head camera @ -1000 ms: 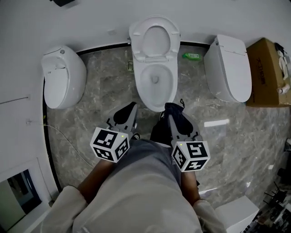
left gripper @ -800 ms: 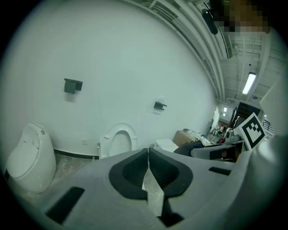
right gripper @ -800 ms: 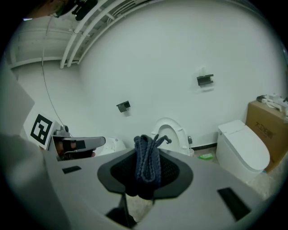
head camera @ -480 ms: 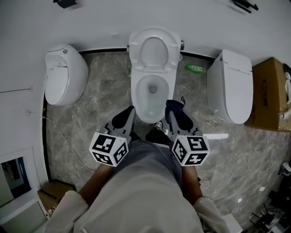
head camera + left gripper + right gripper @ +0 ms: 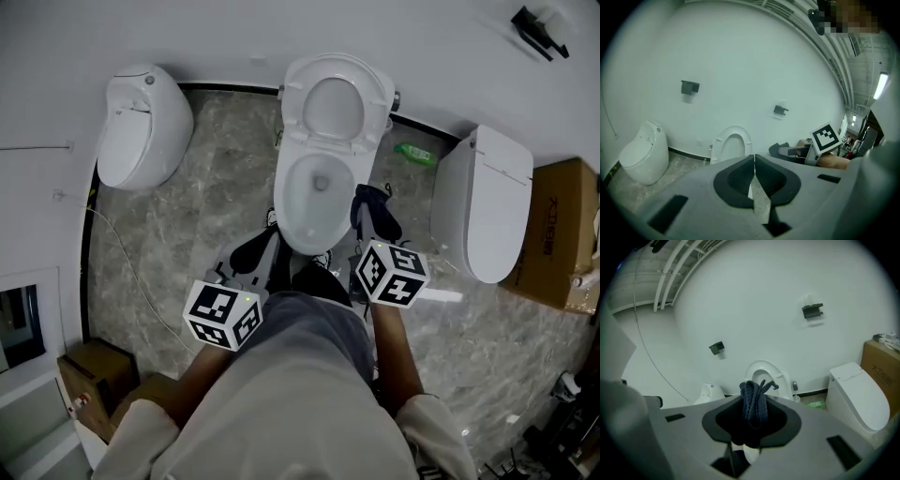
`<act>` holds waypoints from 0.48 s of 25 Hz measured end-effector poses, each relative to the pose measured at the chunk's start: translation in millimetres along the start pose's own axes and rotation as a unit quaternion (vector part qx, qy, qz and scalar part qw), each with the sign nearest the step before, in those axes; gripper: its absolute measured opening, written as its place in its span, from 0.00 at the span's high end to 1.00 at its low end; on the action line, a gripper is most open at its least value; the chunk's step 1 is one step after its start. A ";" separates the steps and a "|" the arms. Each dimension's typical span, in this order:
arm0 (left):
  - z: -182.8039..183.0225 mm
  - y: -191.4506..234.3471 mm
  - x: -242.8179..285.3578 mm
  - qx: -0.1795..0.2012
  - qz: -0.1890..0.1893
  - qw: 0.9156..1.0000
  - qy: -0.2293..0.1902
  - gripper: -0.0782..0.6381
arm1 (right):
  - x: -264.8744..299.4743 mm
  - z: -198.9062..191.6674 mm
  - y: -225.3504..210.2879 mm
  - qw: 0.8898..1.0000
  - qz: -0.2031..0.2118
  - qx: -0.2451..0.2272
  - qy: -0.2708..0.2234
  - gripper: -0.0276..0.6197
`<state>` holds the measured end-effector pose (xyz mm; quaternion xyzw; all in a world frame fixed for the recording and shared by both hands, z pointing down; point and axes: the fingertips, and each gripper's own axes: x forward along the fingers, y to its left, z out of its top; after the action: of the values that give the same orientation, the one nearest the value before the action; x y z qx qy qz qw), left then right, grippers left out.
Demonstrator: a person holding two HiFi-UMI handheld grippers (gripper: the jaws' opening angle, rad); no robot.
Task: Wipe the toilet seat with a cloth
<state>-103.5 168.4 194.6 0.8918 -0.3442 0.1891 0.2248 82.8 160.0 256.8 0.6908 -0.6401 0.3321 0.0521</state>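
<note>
Now three toilets (image 5: 323,187), and one dark cloth (image 5: 754,401) squeezed between the right gripper's (image 5: 375,217) fingers; the left gripper's (image 5: 753,161) fingers are pressed together, empty.

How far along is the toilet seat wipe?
Done: the right gripper is shut on the dark cloth. In hand: that gripper sits beside the bowl, with the cloth clear of the raised toilet seat. Left: all the wiping. The left gripper is shut, empty.

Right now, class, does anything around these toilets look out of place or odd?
A green bottle lies on its side on the floor by the wall, between the open toilet and the closed toilet to its right. Nothing looks spilled or broken.
</note>
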 end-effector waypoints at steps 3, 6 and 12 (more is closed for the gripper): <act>1.1 7.0 2.2 -0.008 0.009 1.000 -0.002 0.88 | 23.0 11.8 -10.2 1.000 -0.010 0.008 -0.010 0.83; 7.2 17.6 5.0 -0.016 0.014 1.000 -0.006 0.88 | 46.6 26.3 -14.9 0.999 -0.014 0.022 -0.020 0.83; 24.1 36.8 27.0 -0.024 0.010 1.000 -0.008 0.88 | 94.1 55.4 -22.7 0.999 -0.026 0.020 -0.020 0.84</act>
<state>-106.1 117.0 197.9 0.8841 -0.3595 0.1756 0.2415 121.5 56.5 271.5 0.7146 -0.6161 0.3295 0.0340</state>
